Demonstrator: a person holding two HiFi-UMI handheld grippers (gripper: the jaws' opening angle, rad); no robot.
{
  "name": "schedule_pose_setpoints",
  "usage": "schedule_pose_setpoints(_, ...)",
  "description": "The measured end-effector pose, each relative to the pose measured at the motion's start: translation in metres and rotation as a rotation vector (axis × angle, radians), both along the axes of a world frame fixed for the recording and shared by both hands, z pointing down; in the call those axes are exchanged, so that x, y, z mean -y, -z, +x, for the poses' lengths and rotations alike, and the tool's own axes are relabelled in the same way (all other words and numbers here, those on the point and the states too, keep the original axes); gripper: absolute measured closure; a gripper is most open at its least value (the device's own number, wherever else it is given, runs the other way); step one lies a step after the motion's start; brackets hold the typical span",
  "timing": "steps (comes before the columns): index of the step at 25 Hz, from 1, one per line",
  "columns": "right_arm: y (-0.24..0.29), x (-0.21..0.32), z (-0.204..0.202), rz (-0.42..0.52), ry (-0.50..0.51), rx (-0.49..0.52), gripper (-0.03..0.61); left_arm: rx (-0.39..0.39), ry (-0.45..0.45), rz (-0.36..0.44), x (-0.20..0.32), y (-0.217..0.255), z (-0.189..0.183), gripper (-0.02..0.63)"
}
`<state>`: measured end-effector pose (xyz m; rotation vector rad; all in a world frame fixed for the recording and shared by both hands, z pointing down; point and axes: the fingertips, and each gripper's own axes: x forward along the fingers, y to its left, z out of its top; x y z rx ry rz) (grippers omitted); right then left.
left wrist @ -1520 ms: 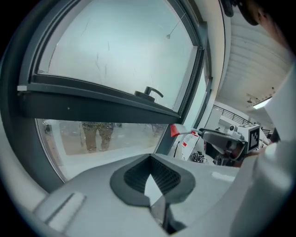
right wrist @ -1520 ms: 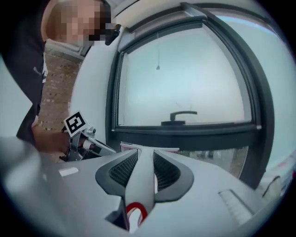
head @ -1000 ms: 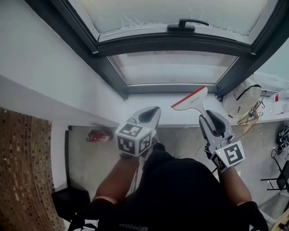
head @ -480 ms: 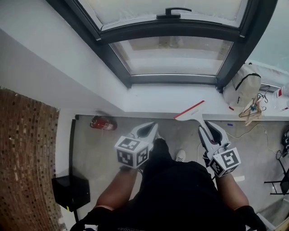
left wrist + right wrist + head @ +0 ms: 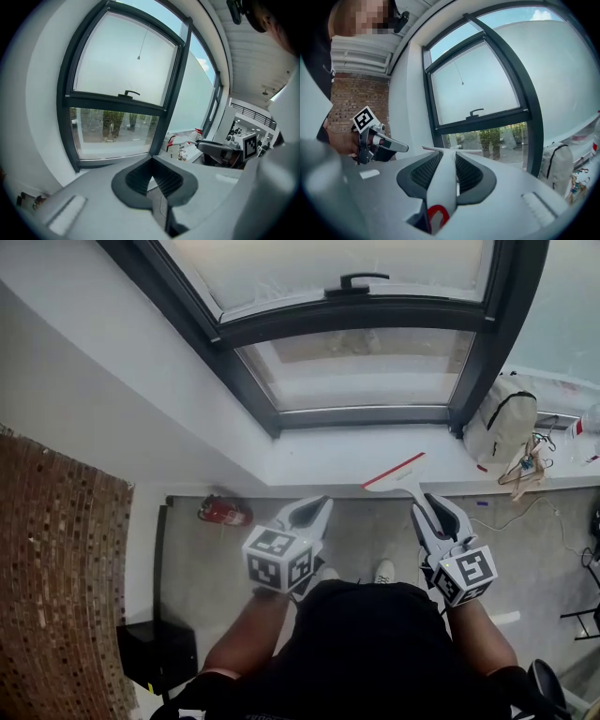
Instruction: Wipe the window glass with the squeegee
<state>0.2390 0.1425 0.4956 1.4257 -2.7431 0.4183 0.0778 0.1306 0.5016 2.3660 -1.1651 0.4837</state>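
The squeegee (image 5: 396, 473) is held low in front of the window sill (image 5: 319, 463), its white blade with a red edge tilted and level with the sill's front edge, apart from the glass (image 5: 366, 367). Its white handle is clamped between the jaws of the right hand-held gripper (image 5: 429, 505), and in the right gripper view the handle (image 5: 442, 183) fills the gap between the two dark pads, with a red loop at its near end. The left hand-held gripper (image 5: 317, 509) hangs beside it, to the left and apart from it; its jaws are pressed together with nothing between them (image 5: 151, 164). Above the sill, the dark window frame (image 5: 375, 315) holds a lower clear pane and an upper frosted pane, with a black handle (image 5: 354, 281) on the bar between them. A pale bag (image 5: 502, 427) stands on the sill at the right. Down on the floor (image 5: 375, 531) lies a red object (image 5: 225, 511), and a brick wall (image 5: 52, 596) runs along the left.
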Motion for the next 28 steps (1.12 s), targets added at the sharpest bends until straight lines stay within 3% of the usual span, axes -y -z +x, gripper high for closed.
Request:
schedule_pose_setpoints(3,0.004,-0.003,-0.009,-0.032,-0.029,0.011,0.448,-0.01,-0.001,0.024,0.003,0.016,-0.012,0.613)
schedule_pose_setpoints(16,0.018,-0.013,-0.067,0.005,-0.072,-0.068,0.448,-0.052,-0.069,0.038,0.007,0.016,-0.06,0.613)
schedule_pose_setpoints(28,0.019,-0.01,-0.091,0.023,-0.046,-0.118,0.448,-0.062,-0.058,0.04,0.007,0.01,-0.085,0.613)
